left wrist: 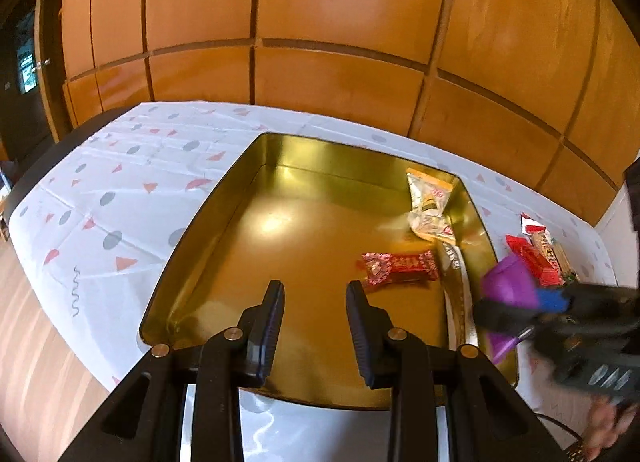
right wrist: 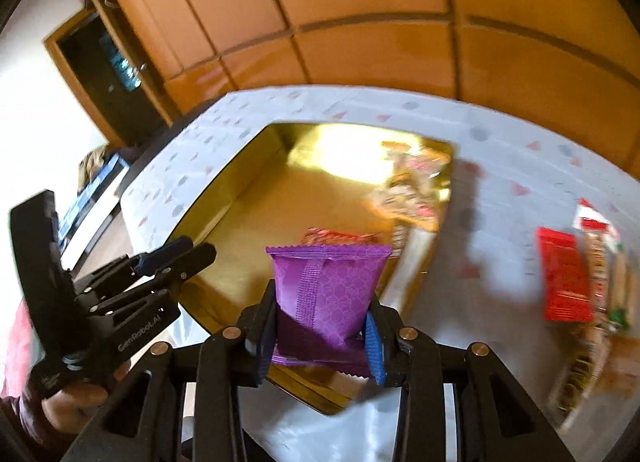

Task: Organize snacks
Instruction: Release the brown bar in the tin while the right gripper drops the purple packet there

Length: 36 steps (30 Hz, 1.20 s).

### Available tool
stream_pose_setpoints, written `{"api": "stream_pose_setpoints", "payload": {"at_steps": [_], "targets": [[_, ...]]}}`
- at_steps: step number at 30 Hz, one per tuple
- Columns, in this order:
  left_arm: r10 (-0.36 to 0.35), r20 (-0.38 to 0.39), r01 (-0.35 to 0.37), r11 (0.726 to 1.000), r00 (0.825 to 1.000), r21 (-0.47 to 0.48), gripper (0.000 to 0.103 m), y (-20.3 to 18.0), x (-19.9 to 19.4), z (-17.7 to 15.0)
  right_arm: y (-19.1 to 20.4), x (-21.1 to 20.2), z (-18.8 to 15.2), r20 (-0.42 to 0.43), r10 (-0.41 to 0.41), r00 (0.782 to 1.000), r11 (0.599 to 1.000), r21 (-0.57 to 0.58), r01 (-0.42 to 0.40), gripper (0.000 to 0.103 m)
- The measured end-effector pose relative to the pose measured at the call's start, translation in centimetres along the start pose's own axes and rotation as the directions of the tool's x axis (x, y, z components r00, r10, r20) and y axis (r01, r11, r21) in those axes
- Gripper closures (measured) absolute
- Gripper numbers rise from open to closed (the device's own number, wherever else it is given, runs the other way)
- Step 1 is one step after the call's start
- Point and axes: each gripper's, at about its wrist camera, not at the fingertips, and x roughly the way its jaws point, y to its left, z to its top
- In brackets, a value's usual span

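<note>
A shallow gold tin tray lies on the patterned tablecloth. Inside it lie a red-and-white candy packet and pale snack packets by the right wall. My left gripper is open and empty above the tray's near edge. My right gripper is shut on a purple snack packet and holds it over the tray's near right corner; it also shows in the left wrist view. The left gripper shows in the right wrist view.
Several more snack packets, red and beige, lie on the tablecloth right of the tray. Orange wooden wall panels stand behind the table. The table's left edge drops to a wooden floor.
</note>
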Motion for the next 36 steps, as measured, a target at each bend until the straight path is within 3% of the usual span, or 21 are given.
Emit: {"api": "stream_pose_setpoints", "payload": {"at_steps": [5, 8, 24, 36], "targets": [[0.004, 0.0, -0.004, 1.0, 1.0, 0.007, 0.071, 0.0, 0.1, -0.1, 1.1, 4.1, -0.7, -0.096, 0.009, 0.995, 1.0, -0.017, -0.011, 0.057], [0.001, -0.001, -0.001, 1.0, 1.0, 0.017, 0.071, -0.3, 0.1, -0.3, 0.9, 4.2, -1.0, -0.089, 0.032, 0.996, 0.999, 0.002, -0.032, 0.039], [-0.017, -0.011, 0.018, 0.997, 1.0, 0.077, 0.071, -2.6, -0.1, -1.1, 0.0, 0.1, -2.3, 0.046, -0.083, 0.995, 0.996, -0.006, 0.083, 0.039], [-0.038, -0.01, 0.039, 0.989, 0.999, 0.141, 0.071, -4.7, -0.4, -1.3, -3.4, -4.7, -2.8, 0.169, -0.273, 0.947, 0.962, 0.036, 0.271, 0.03]]}}
